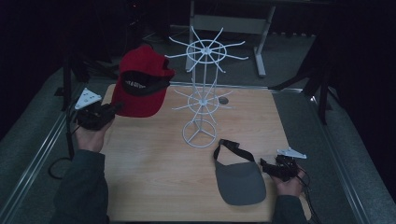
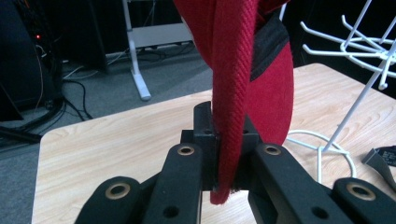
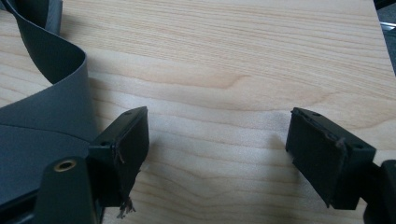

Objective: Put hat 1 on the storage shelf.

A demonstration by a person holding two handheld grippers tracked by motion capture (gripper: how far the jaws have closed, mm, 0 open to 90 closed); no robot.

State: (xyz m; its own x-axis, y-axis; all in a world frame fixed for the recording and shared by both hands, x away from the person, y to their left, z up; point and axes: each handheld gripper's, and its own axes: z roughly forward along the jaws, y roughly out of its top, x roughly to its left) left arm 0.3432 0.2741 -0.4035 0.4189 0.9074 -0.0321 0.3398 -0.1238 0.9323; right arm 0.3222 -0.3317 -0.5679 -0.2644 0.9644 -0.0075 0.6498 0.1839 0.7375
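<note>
At the left of the high view, the left gripper (image 1: 111,110) is held above the wooden table (image 1: 154,163), its jaws clamped on the brim edge of a red cap (image 1: 140,81). The cap hangs in the air over the table's far left corner, clear of the surface, with its black inner band facing the viewer. In the left gripper view the red cap (image 2: 233,70) rises as a ribbed strip between the closed jaws of the left gripper (image 2: 227,140).

At centre stands a white wire rack (image 1: 201,88), two tiers of spokes on a ring foot, just to the right of the cap and not touching it.

Right of the rack, a grey visor (image 1: 239,179) lies flat on the near part of the table. The right gripper (image 1: 266,166) rests just beside its right edge. In the right gripper view the right gripper (image 3: 217,149) stands with jaws wide apart over bare wood, the grey visor (image 3: 37,121) beside one jaw.
</note>
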